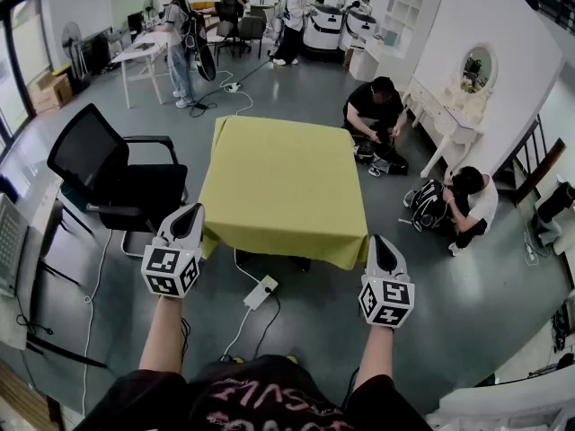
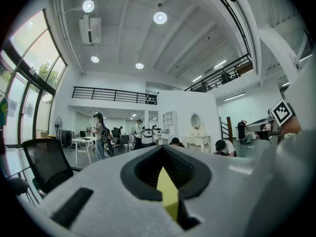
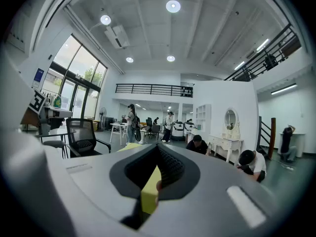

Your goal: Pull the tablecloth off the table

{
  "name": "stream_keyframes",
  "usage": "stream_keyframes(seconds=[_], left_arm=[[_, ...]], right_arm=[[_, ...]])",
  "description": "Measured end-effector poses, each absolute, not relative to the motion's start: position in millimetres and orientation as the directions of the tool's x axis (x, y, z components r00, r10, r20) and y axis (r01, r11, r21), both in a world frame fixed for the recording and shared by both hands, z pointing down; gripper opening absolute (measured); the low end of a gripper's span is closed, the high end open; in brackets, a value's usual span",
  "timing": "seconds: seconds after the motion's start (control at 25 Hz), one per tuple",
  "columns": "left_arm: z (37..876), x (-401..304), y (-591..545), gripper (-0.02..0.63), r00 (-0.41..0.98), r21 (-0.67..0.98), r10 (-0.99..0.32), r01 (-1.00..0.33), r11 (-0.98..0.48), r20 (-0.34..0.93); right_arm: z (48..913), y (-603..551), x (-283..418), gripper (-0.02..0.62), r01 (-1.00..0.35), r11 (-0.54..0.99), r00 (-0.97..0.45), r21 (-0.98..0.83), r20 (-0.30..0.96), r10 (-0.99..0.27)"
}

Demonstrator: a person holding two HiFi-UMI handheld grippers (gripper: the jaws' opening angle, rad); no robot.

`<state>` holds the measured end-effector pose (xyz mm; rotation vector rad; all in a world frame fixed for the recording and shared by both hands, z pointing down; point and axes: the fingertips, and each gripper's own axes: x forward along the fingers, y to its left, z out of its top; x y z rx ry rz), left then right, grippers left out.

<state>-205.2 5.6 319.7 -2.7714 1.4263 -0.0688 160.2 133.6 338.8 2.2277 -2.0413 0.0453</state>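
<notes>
Yellow-green tablecloth (image 1: 286, 182) lies draped over the table (image 1: 269, 259). Near corners are clamped: one by the left gripper (image 1: 192, 212), the other by the right gripper (image 1: 378, 241). The pull is best kept level and even, both sides together. Pink print on the shirt (image 1: 260, 402) can't be read.

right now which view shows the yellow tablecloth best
The head view: the whole yellow tablecloth is spread out, near corners included. The left gripper view shows only a strip pinched in the left tongs; the right gripper view likewise, in the right tongs.
</notes>
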Motion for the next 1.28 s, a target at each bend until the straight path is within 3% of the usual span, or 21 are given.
stream_keyframes(seconds=[0.68,1.28], left_arm=[[326.1,-211.7,2.1,0.003,0.588,-0.038,-0.808,-0.807,-0.589,0.036],[339.1,-255.6,-22.0,0.003,0.625,-0.009,-0.78,-0.78,-0.626,0.042]], right_arm=[[334.1,133.2,158.0,0.009,-0.992,-0.116,0.119,0.057,0.066,-0.991],[338.0,121.3,99.5,0.009,-0.984,-0.105,0.12,0.141,0.103,-0.987]])
